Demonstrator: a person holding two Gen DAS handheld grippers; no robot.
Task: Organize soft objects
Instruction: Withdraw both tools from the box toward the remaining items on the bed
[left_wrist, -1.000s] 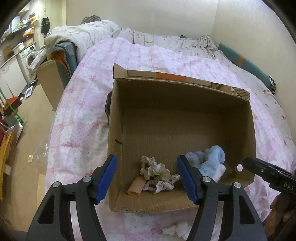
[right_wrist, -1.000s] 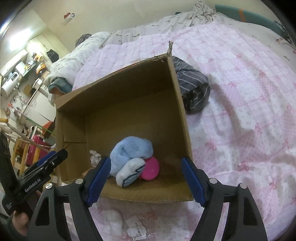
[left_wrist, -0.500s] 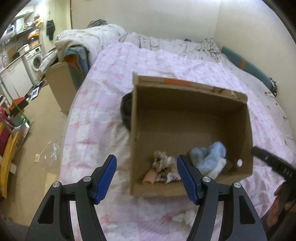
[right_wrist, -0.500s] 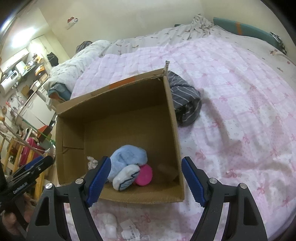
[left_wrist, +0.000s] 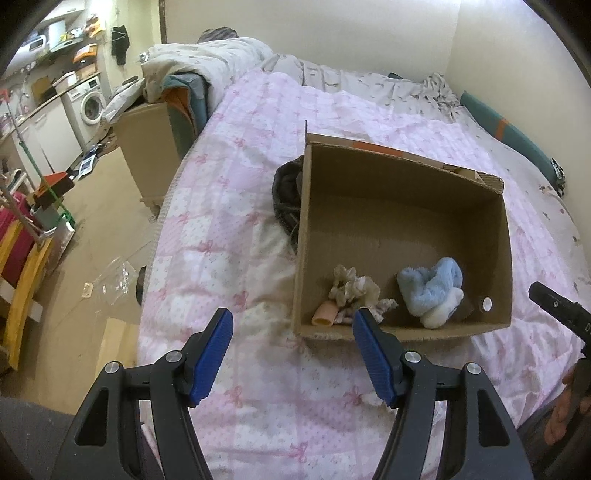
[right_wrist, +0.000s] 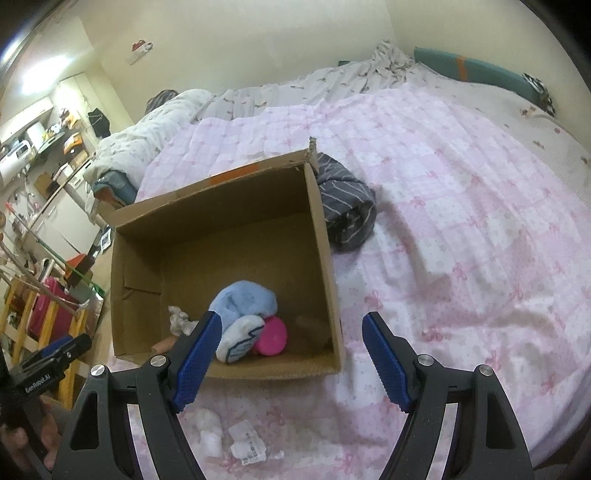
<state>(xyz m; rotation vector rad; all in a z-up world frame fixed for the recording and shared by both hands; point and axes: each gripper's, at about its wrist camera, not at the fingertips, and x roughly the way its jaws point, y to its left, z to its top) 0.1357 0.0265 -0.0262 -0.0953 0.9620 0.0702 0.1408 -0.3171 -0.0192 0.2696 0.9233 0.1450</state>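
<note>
At the lower left of the right wrist view, "GenRobot.AI" is printed on the left gripper (right_wrist: 62, 350). Both the left gripper (left_wrist: 291, 356) and the right gripper (right_wrist: 291, 360) are seen spread apart with nothing between the blue pads. Beyond the fingertips, at frame centre, a cardboard box (left_wrist: 402, 206) is set on the pink quilt (left_wrist: 229, 206); a blue plush (right_wrist: 242, 302), pink ball (right_wrist: 274, 336) and cream scrunchie (left_wrist: 352, 288) are gathered along its near wall.

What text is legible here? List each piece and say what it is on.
"GenRobot.AI": on the left gripper, seen in the right wrist view.
Print on the crumpled paper label on the pink quilt: too small to read.
Nothing else readable.
</note>
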